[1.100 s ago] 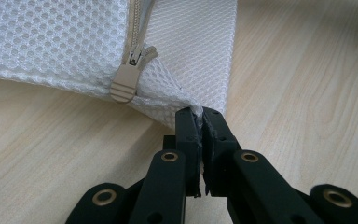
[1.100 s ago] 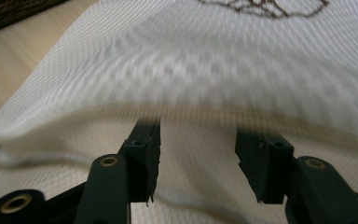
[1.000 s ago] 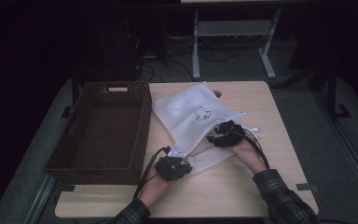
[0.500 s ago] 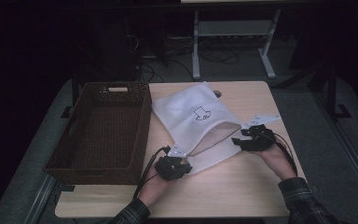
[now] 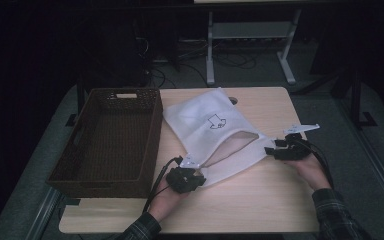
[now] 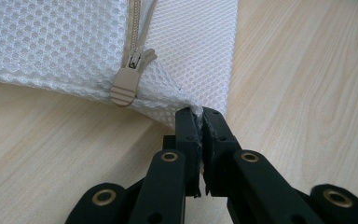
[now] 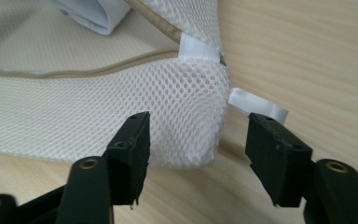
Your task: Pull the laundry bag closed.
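The light wooden table fills the centre of the high view, with a dark brown woven rectangular basket at its left. The white mesh zip-up laundry bag lies flat at the middle of the frame, beside the basket, its zipped mouth gaping toward the lower right.

My left gripper, low and left of centre, is clamped tight on the bag's corner; in the left gripper view the mesh is pinched between the jaws, just below the beige zipper pull.

My right gripper, at the right of the frame, stands about half open. Its jaws have just been opening, and in the right gripper view the bag's far corner sits between them with neither pad pressing on it. A small white ribbon tag projects beside that corner.

Assessment: the bag is light, limp and stretchy and will sag and fold when lifted. The seamed corners and zipper tape offer the firmest hold; open mesh may snag or slip.
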The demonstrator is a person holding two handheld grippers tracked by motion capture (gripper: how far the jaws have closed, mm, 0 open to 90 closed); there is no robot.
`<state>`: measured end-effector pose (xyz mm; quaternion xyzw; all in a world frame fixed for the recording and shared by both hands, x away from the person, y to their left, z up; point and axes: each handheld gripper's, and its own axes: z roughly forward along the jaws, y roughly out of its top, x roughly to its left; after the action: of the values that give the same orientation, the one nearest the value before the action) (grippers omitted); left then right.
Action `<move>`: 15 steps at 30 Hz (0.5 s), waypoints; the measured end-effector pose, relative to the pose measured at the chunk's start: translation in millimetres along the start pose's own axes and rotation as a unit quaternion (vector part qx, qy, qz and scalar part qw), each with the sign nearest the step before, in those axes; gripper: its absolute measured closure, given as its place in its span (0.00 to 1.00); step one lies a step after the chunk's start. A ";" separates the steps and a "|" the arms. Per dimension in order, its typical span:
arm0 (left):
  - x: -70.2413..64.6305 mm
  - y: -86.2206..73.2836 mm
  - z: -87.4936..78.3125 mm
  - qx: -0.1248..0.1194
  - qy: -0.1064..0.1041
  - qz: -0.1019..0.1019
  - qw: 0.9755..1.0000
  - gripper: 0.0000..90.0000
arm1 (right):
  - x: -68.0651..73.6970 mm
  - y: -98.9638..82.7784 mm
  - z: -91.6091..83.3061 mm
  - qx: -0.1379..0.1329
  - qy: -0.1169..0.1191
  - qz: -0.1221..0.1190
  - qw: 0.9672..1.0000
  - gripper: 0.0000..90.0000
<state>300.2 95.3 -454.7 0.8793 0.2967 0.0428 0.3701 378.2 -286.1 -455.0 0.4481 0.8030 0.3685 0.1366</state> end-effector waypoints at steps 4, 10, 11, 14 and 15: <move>1.3 -0.5 -0.3 0.001 0.003 -0.001 1.000 0.96 | -0.5 -1.0 5.2 0.010 0.005 -0.006 1.000 0.75; 6.3 -2.0 -2.4 0.004 0.017 -0.001 1.000 0.96 | 11.2 -4.0 0.6 0.029 0.014 -0.034 0.999 0.91; 7.5 -2.1 -2.9 0.004 0.017 -0.002 1.000 0.96 | 14.0 -4.3 -0.8 0.030 0.013 -0.038 0.999 0.92; 11.0 -2.6 -4.3 0.001 0.017 -0.008 1.000 0.95 | 21.0 -6.2 -5.2 0.029 0.011 -0.038 0.999 0.92; 11.9 -3.0 -4.5 0.000 0.017 -0.009 1.000 0.95 | 22.5 -7.1 -6.8 0.029 0.010 -0.040 0.999 0.92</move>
<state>307.2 106.4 -455.2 0.8759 0.3107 0.0546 0.3651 357.5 -273.1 -452.9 0.4154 0.8322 0.3437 0.1299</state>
